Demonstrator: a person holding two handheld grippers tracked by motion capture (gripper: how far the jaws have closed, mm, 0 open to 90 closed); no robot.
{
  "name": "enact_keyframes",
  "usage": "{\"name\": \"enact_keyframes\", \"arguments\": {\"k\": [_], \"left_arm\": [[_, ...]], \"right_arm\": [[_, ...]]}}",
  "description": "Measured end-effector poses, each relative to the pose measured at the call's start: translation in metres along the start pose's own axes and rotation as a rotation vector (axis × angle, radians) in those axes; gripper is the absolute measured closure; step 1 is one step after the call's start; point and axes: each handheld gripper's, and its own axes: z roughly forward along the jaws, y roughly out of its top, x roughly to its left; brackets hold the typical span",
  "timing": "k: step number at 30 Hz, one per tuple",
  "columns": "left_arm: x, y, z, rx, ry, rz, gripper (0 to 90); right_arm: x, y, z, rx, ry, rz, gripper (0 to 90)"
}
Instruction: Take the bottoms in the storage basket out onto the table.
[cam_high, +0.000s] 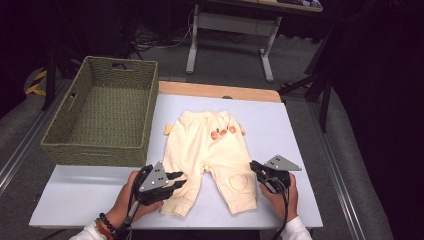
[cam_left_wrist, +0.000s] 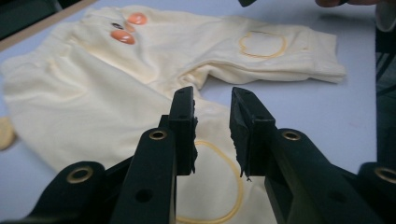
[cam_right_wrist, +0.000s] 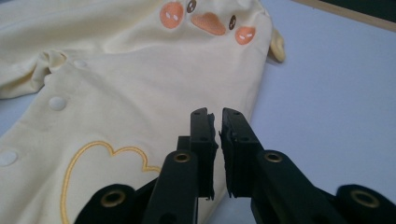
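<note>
The yellow baby trousers (cam_high: 210, 157) lie flat on the tabletop (cam_high: 290, 130), waistband toward the wicker basket (cam_high: 100, 120) side, legs pointing back at me. My left gripper (cam_high: 175, 181) hangs just over the cuff of the trouser leg nearer the basket, jaws a small gap apart with nothing between them; in the left gripper view the cloth and its stitched heart lie beneath them, untouched. My right gripper (cam_high: 253, 166) sits at the outer edge of the trouser leg farther from the basket, jaws nearly closed with only a thin slit left, and they hold nothing either.

The risk, as I judge it, is a bad pinch. With so little opening on the right, I could slide over the hem and catch only the top layer, or nothing, so the leg would sag or twist when lifted. If the two sides grab unevenly, the trousers could bunch toward the basket instead of folding cleanly.
</note>
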Motion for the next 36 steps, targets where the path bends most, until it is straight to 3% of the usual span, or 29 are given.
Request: {"name": "enact_keyframes", "arguments": {"k": [11,19,27,36], "left_arm": [[0.027,-0.015,-0.035,-0.008,0.126,-0.002,58.2],[0.029,-0.025,-0.041,0.000,0.145,-0.012,50.8],[0.029,-0.042,-0.044,0.010,0.161,-0.022,35.0],[0.029,-0.056,-0.047,0.015,0.180,-0.037,23.7]], "right_arm": [[0.009,0.007,-0.014,-0.146,0.042,-0.043,65.3],[0.015,0.010,-0.021,-0.195,0.060,-0.066,55.5],[0.022,0.012,-0.025,-0.208,0.047,-0.098,35.0],[0.018,0.005,-0.030,-0.237,0.027,-0.069,25.8]]}}
